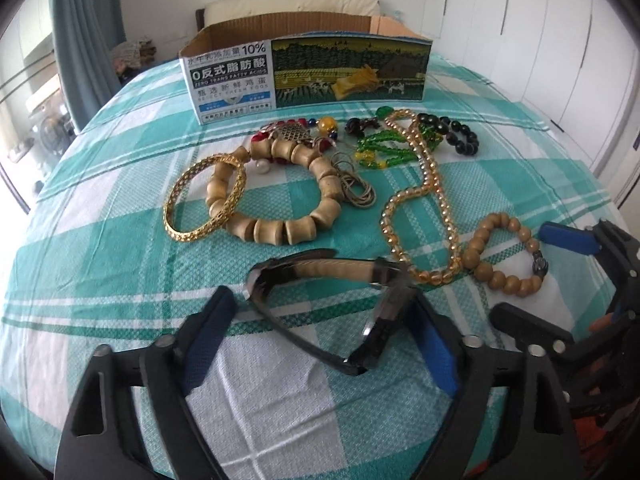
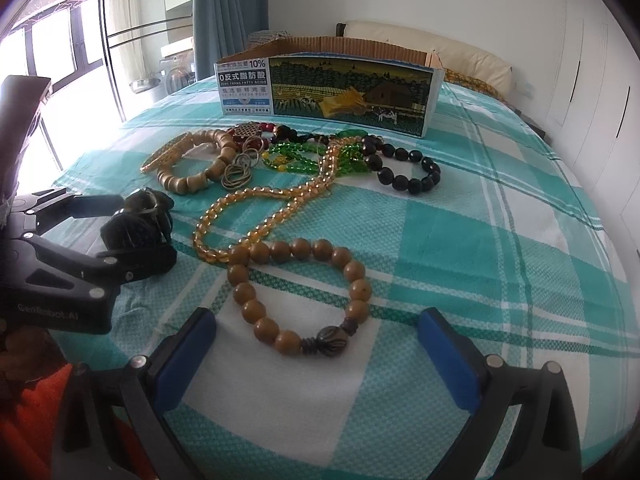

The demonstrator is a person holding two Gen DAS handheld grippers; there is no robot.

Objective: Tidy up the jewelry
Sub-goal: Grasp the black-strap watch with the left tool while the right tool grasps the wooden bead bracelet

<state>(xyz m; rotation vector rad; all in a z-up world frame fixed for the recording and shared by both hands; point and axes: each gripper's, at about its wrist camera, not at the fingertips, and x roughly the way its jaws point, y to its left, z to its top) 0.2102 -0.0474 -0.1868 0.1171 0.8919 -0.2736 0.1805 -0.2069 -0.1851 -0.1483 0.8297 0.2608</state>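
Note:
A black watch (image 1: pixel 316 268) lies on the teal checked sheet (image 1: pixel 120 280) between the fingers of my left gripper (image 1: pixel 320 304). Its right blue pad (image 1: pixel 436 344) touches the watch body, while the left pad (image 1: pixel 212 324) stands a little apart from it. A brown wooden bead bracelet (image 2: pixel 356 272) lies flat between the wide-apart pads of my right gripper (image 2: pixel 318 316), untouched. Each gripper shows in the other's view: right gripper (image 1: pixel 548 280), left gripper (image 2: pixel 124 232) around the watch (image 2: pixel 136 224).
An open printed cardboard box (image 1: pixel 304 72) stands at the back. In front of it lie a gold bangle (image 1: pixel 234 196), a bracelet of barrel-shaped wooden beads (image 1: pixel 280 232), an amber bead necklace (image 1: pixel 432 176), green beads (image 1: pixel 380 152), a black bead bracelet (image 1: pixel 464 136) and metal rings (image 1: pixel 356 192).

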